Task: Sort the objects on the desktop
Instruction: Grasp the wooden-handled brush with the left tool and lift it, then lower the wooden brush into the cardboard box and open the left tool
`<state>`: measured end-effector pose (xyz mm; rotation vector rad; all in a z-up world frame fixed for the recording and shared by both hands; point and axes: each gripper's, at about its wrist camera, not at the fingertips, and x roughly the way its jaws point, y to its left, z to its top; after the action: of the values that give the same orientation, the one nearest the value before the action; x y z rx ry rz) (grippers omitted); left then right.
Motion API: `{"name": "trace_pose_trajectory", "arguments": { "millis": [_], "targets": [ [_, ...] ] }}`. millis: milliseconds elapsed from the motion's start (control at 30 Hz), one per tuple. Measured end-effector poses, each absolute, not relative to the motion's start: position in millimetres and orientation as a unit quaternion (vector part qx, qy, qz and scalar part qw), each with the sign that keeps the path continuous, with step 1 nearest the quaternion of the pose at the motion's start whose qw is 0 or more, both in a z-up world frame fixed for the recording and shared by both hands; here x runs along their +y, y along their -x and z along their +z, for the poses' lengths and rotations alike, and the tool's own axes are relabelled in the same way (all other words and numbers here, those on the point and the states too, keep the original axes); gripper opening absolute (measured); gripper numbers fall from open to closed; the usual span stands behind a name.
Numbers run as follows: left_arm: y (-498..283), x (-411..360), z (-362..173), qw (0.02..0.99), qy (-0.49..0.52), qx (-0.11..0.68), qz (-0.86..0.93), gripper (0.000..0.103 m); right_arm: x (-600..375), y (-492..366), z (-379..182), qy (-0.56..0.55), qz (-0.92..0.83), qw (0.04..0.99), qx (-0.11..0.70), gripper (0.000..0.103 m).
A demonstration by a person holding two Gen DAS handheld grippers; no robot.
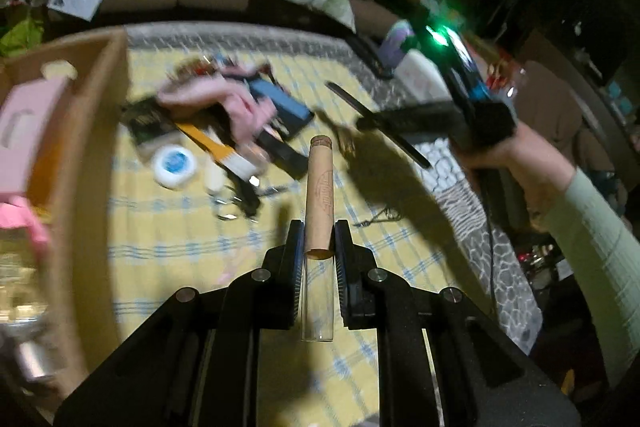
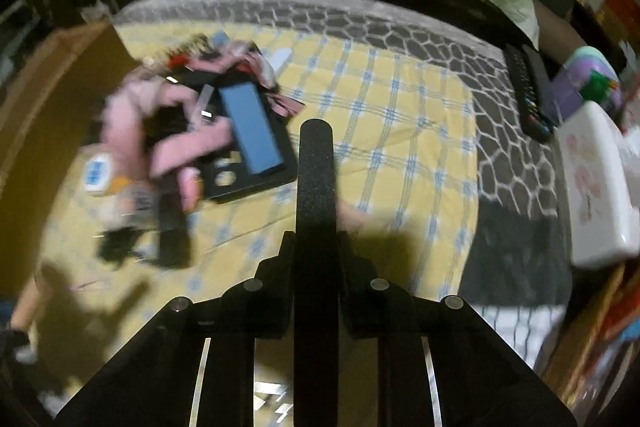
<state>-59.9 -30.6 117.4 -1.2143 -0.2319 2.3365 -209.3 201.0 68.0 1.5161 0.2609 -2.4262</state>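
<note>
While clamped in the left gripper (image 1: 318,223), clear glass tube with brown paper roll (image 1: 319,195) pointing forward, brown cardboard box (image 1: 80,131) leftward; right gripper (image 2: 316,239) pinching black emery-surfaced flat stick (image 2: 315,179).

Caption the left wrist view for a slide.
Left claw shut on a clear corked tube above the yellow checked cloth, cardboard box alongside.

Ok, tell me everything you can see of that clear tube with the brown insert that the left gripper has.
The clear tube with the brown insert is a slim cylinder, glass or clear plastic. A tan, cardboard-looking roll with a faint printed mark fills its far half, capped by what looks like a cork; the near half is empty and see-through. It points forward, away from the camera, above the yellow checked cloth. The left gripper has its jaws shut on its middle; nothing else touches it.
</note>
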Motion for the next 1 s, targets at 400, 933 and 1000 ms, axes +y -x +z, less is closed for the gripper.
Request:
{"name": "trace_pose_trajectory", "arguments": {
  "millis": [400,933,1000],
  "targets": [
    [68.2,-207.0,158.0,0.116,0.425,-0.133,0.888,0.014,59.1,138.7,166.4,-0.478,-0.838,0.261,-0.017,0.018],
    [130.1,-235.3,110.4,0.096,0.466,-0.177,0.862,0.034,-51.9,189.5,103.4,-0.520,-0.805,0.216,-0.188,0.031],
    [129.2,-235.2,114.3,0.097,0.460,-0.173,0.865,0.043,-41.6,187.6,111.6,-0.508,-0.816,0.213,-0.173,0.042]
  ]
}}
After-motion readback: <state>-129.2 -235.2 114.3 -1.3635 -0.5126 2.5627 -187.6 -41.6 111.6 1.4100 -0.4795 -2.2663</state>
